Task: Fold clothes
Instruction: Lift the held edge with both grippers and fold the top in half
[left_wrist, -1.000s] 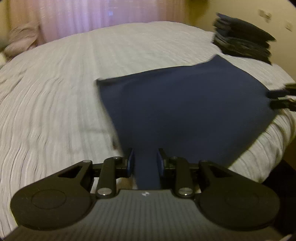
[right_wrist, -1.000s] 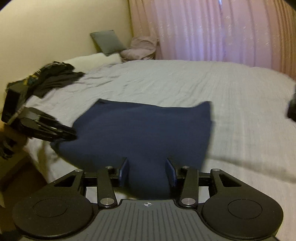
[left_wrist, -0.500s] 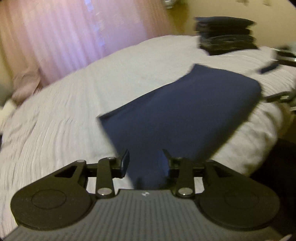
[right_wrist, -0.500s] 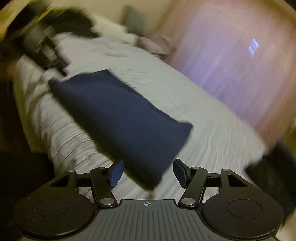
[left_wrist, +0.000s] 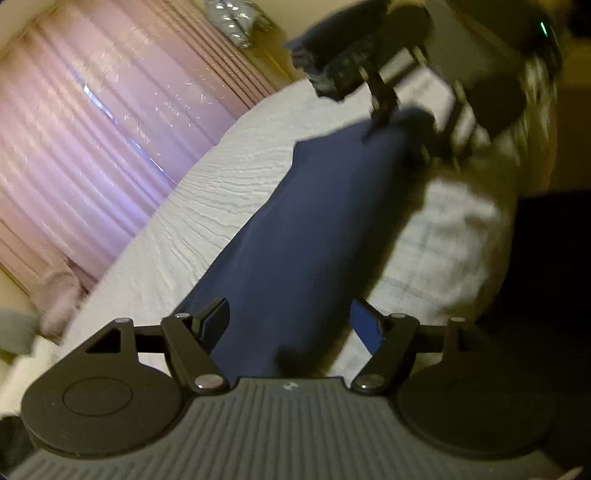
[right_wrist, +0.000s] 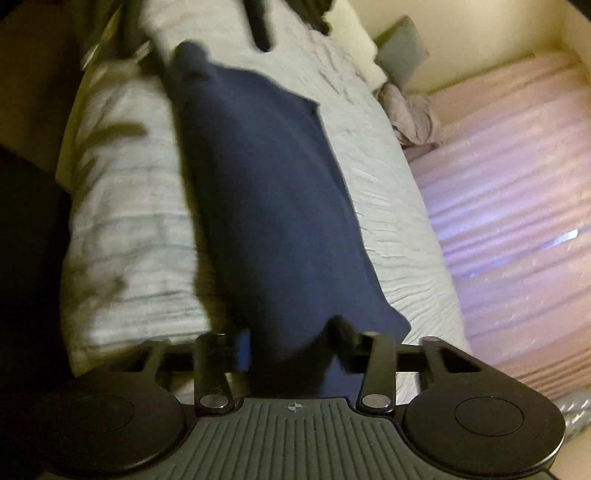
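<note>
— Looking from the left side first: what do you make out?

— Pink curtains (left_wrist: 110, 140) along the far wall, then the pale ribbed bedspread (left_wrist: 229, 206), and a navy blue cloth (left_wrist: 303, 236) stretched in a long strip across the bed's near edge. The left tongs (left_wrist: 290, 323) sit at one end of it with their jaws spread wide; the cloth runs between them, but the blue pads are not pressing it. So released, I'd say.

— And past the far end of that strip?

— It's blurred there. A dark stack of folded clothes (left_wrist: 332, 55) sits on the bed beyond the cloth, and the other tool's black body crosses in front of it. A person's light sleeve or trouser shows at the right, too smeared to say which.

— Now the other side?

— From the right tool's view, the bedspread (right_wrist: 133, 221) hangs over the mattress edge on the left, and the same navy cloth (right_wrist: 273, 206) lies up the middle. The right tongs (right_wrist: 291, 345) have its near corner bunched between their two fingers, which stand close against the fabric on both sides. That looks like a grip on the cloth.

— Anything further right?

— A grey pillow (right_wrist: 402, 48) against the cream wall, a crumpled pinkish garment (right_wrist: 413, 110) just below it at the bed's far side, then the curtains (right_wrist: 517, 184) again. Dark clothing is heaped at the top, near the cloth's far end.
</note>
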